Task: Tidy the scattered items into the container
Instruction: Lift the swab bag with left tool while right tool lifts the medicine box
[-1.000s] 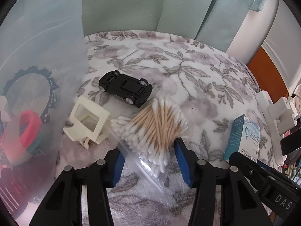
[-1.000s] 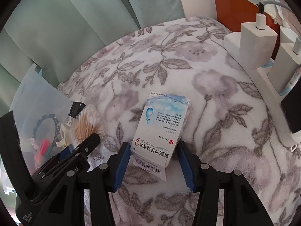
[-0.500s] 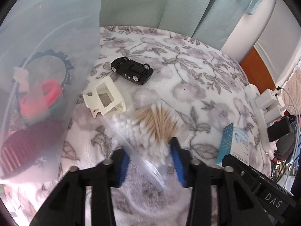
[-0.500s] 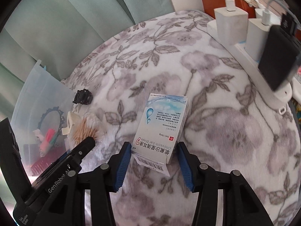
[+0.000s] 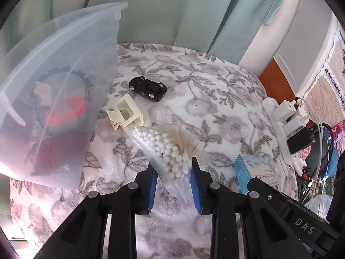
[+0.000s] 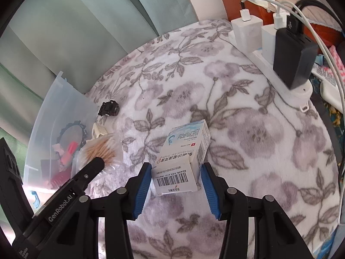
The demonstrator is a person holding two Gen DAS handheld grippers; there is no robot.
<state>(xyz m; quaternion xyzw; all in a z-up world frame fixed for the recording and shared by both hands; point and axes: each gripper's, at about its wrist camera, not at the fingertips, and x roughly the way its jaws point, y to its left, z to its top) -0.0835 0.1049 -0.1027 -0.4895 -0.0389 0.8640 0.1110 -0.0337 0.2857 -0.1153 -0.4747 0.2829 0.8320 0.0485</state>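
While the left tool (image 5: 173,168) pinches a limp, slippery clear bag of cotton swabs (image 5: 170,149) beside the translucent plastic container (image 5: 64,69), the right tool (image 6: 175,172) clamps a light, crushable white-and-blue cardboard box (image 6: 183,157) by its sides.

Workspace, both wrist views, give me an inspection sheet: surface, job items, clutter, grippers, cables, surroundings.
Surface: floral fleece blanket, soft and uneven.
Job's things: bag of cotton swabs and medicine box each held in a gripper; toy car upside down and cream clip lie beside the translucent container, which already holds a pink item and others.
Clutter: nothing seen beyond the job's things.
Grippers: left gripper shut on the swab bag; right gripper shut on the box.
Cables: power strip with chargers and white leads at the blanket's edge.
Surroundings: green curtains behind.
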